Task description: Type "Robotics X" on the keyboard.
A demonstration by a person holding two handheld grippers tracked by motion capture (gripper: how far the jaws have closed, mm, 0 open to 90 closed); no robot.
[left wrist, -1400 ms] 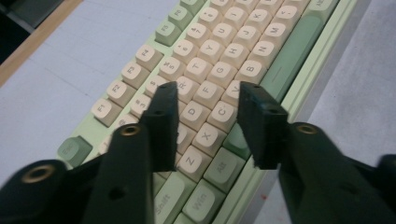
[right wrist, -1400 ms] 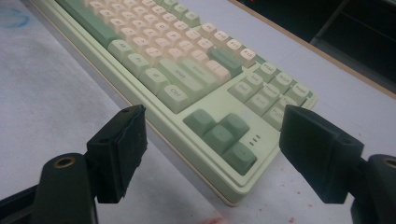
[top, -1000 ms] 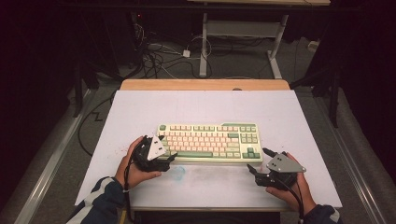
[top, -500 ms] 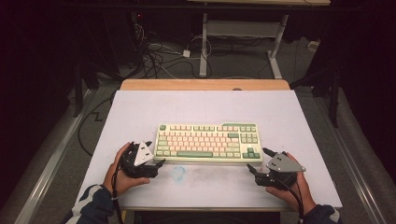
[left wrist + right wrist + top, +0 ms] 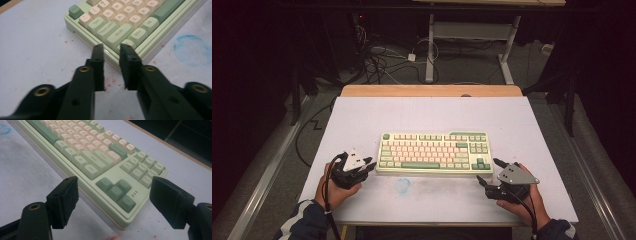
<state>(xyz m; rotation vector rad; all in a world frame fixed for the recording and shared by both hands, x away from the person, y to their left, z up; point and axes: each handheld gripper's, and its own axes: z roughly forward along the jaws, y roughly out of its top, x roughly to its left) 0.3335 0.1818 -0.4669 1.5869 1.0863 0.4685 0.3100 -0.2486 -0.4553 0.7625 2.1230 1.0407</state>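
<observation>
The white-covered worktop (image 5: 427, 115) carries the pale green keyboard with cream and green keycaps (image 5: 434, 152) near the middle, a little toward your near edge, lying flat and parallel to that edge. Your right gripper (image 5: 113, 202) sits at the keyboard's near right corner with its jaws spread wide on either side of that corner, touching nothing. Your left gripper (image 5: 111, 66) sits at the near left corner, its jaws drawn close together but with a narrow gap between them, holding nothing.

If you lift with only one side engaged, the keyboard will likely pivot and skid across the smooth cover. The left jaws, so narrow, may ride over the case edge and press the corner keycaps. A faint blue ring stain (image 5: 402, 185) and red specks (image 5: 110, 81) mark the cover; dragging the keyboard could smear them.
</observation>
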